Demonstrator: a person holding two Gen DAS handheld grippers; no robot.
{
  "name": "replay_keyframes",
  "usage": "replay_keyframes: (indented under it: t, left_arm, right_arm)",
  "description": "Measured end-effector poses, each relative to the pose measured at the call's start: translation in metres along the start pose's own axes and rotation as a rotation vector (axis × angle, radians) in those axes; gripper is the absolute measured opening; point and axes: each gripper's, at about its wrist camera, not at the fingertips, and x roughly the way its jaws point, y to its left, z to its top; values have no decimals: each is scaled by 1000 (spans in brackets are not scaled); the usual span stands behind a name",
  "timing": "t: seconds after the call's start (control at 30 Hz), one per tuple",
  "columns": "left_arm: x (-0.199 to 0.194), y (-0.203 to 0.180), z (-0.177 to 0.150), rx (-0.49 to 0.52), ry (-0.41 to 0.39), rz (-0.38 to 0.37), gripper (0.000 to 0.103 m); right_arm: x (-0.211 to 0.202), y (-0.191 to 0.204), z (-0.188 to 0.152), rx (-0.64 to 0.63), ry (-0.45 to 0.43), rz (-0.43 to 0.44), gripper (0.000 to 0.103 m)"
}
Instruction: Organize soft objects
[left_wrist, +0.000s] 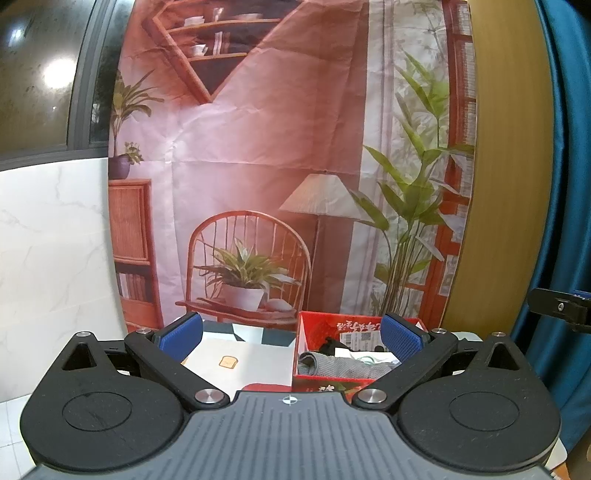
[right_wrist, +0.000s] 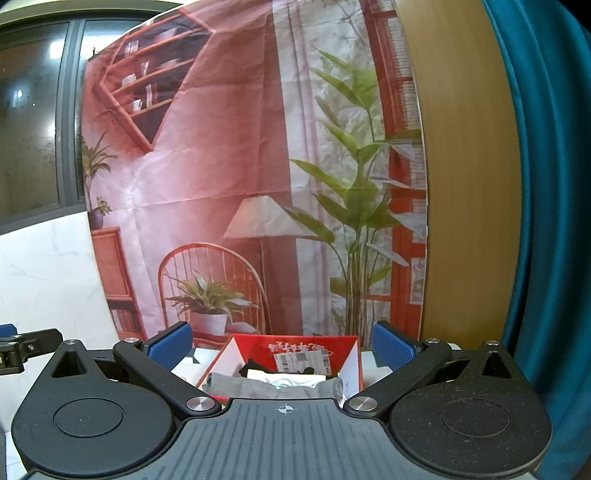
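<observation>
A red cardboard box (left_wrist: 306, 332) (right_wrist: 343, 345) stands on the table ahead of both grippers. Inside it lie a folded grey knit cloth (left_wrist: 332, 365) (right_wrist: 251, 387), something black (right_wrist: 255, 367) and white items with a printed label (right_wrist: 303, 360). My left gripper (left_wrist: 291, 338) is open with nothing between its blue pads, and the box sits toward its right finger. My right gripper (right_wrist: 282, 345) is also open and empty, raised in front of the box, which shows between its fingers. The other gripper's tip appears at each view's edge (left_wrist: 561, 308) (right_wrist: 22, 349).
A white sheet with a small toast picture (left_wrist: 236, 360) lies left of the box on the table. A printed fabric backdrop (left_wrist: 280, 155) hangs right behind. A blue curtain (right_wrist: 546, 221) and a wooden panel (right_wrist: 469, 184) stand to the right, white marble wall (left_wrist: 51, 258) to the left.
</observation>
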Motion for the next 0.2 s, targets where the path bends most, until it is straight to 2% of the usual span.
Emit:
replay_keyframes:
  t: [0.2]
  left_arm:
    - [-1, -2, -1, 7, -3, 6, 103]
  right_arm:
    - [1, -2, -1, 0, 2, 1, 103]
